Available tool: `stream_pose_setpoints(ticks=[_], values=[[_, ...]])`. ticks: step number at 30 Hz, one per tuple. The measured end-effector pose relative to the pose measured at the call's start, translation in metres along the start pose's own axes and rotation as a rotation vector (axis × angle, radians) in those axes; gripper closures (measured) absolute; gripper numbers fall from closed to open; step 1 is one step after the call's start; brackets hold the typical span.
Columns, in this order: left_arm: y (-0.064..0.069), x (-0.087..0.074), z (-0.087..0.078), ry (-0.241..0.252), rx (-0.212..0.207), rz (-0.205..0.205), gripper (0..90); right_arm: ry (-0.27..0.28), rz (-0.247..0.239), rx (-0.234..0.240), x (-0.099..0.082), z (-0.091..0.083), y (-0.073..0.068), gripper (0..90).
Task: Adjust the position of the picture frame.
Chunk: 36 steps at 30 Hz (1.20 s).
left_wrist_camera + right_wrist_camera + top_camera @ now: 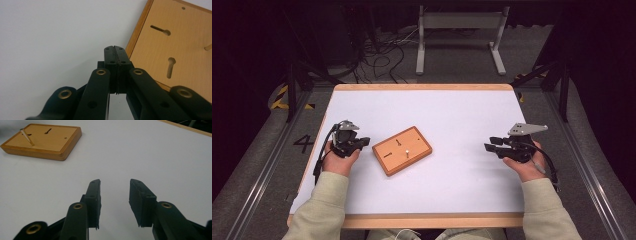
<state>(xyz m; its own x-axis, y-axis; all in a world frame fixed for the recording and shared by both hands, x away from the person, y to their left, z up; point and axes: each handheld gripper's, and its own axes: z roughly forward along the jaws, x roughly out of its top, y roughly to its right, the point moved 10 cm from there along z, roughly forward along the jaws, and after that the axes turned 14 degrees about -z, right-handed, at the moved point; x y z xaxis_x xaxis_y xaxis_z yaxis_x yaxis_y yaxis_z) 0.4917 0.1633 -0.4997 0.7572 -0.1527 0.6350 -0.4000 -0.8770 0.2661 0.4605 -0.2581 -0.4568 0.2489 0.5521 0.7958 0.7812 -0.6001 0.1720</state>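
One wooden board lies at the centre of the frame on the white tabletop, its long axis running lower left to upper right, one short peg standing in it and two keyhole slots cut in its face. Two grippers: left gripper, just beside the board's left edge and the nearer, fingers pressed together on nothing; right gripper, well apart at frame right, fingers partly spread, empty, pointing toward the board.
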Motion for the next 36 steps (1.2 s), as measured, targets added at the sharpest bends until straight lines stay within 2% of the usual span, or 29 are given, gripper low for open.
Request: stream_pose_setpoints(ticks=[5,9,13,15,17,23,29,36], values=[[0.001,-0.009,0.005,-0.092,0.003,-0.004,89.9,0.001,0.000,0.002,0.000,0.000,0.000,61.7],[-0.001,-0.012,0.007,-0.127,0.029,-0.006,89.9,0.001,0.000,0.002,0.001,0.000,0.000,61.6],[-0.001,-0.018,0.011,-0.183,0.028,-0.015,89.9,-0.002,0.002,-0.001,0.000,0.000,0.000,61.1],[-0.001,-0.023,0.014,-0.229,0.025,-0.020,89.9,-0.002,0.002,-0.003,0.000,0.001,0.000,61.0],[-0.001,-0.024,0.016,-0.240,0.028,-0.026,89.9,-0.003,0.002,-0.004,0.000,0.001,0.000,61.0],[-0.002,-0.021,0.019,-0.222,0.029,-0.021,89.9,-0.008,0.002,-0.006,-0.001,0.001,0.000,60.7],[0.003,-0.010,0.031,-0.171,0.022,-0.034,90.0,-0.007,0.002,-0.004,-0.001,0.000,-0.002,60.4],[0.011,0.002,0.044,-0.123,0.021,-0.028,90.0,-0.007,0.009,-0.008,-0.004,-0.004,-0.002,60.2]])
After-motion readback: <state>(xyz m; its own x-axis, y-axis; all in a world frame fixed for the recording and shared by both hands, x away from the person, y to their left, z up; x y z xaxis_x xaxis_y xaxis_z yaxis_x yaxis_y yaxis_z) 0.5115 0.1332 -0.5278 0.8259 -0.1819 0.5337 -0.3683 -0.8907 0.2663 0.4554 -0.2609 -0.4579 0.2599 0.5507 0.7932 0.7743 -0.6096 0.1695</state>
